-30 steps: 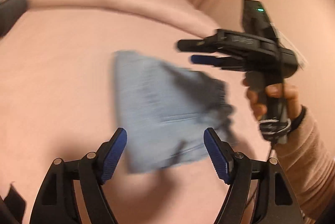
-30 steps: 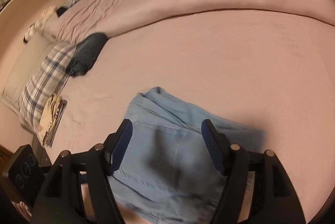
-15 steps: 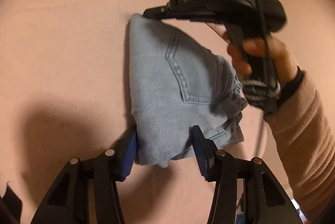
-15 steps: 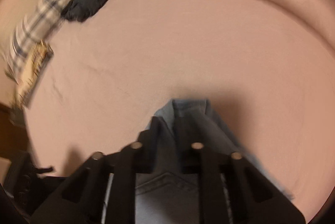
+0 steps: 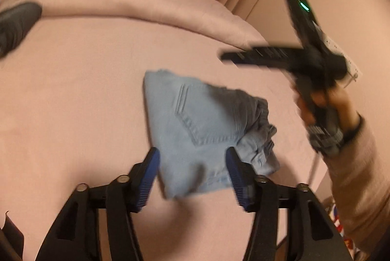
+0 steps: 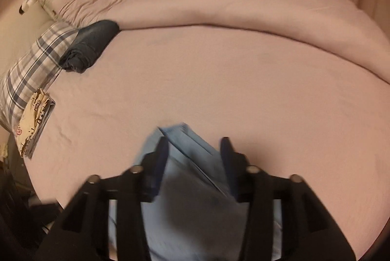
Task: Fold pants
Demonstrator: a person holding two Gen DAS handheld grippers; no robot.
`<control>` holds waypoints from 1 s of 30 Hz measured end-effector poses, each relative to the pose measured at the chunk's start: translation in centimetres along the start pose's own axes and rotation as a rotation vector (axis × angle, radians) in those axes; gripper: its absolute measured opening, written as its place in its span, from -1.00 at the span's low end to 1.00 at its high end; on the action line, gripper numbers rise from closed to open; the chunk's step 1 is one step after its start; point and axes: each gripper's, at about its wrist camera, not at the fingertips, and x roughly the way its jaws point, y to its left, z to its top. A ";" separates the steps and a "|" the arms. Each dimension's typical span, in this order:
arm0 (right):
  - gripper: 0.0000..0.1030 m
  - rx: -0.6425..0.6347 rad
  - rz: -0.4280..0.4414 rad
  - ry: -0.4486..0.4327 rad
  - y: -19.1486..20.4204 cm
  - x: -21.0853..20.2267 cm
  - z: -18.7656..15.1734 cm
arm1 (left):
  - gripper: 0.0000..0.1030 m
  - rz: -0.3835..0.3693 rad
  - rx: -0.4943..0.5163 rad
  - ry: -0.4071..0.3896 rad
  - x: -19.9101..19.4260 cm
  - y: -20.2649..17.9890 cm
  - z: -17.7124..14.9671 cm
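Left wrist: both tools released; folded pants (image 5: 195, 129) blurred, right tool (image 5: 226, 57) smeared.

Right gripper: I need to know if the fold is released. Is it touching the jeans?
Apart. The left wrist view shows the right gripper raised over the sheet, with bare sheet between it and the jeans.
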 end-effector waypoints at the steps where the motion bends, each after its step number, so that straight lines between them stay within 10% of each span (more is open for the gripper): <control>1: -0.05 0.014 -0.015 -0.004 -0.5 -1.0 -0.7 | 0.20 0.016 0.017 -0.001 0.3 -0.5 0.3; 11: -0.03 0.081 -0.112 0.073 -2.1 -3.1 -11.5 | 0.46 0.184 0.164 0.170 7.2 -1.9 0.6; 13: 0.26 0.072 -0.151 0.097 -2.6 -1.2 -12.7 | 0.47 0.223 0.211 0.169 7.8 -2.4 0.3; 30: 0.35 0.185 -0.135 -0.073 -2.1 -7.9 -11.8 | 0.56 0.260 0.201 0.026 -0.5 -3.9 2.2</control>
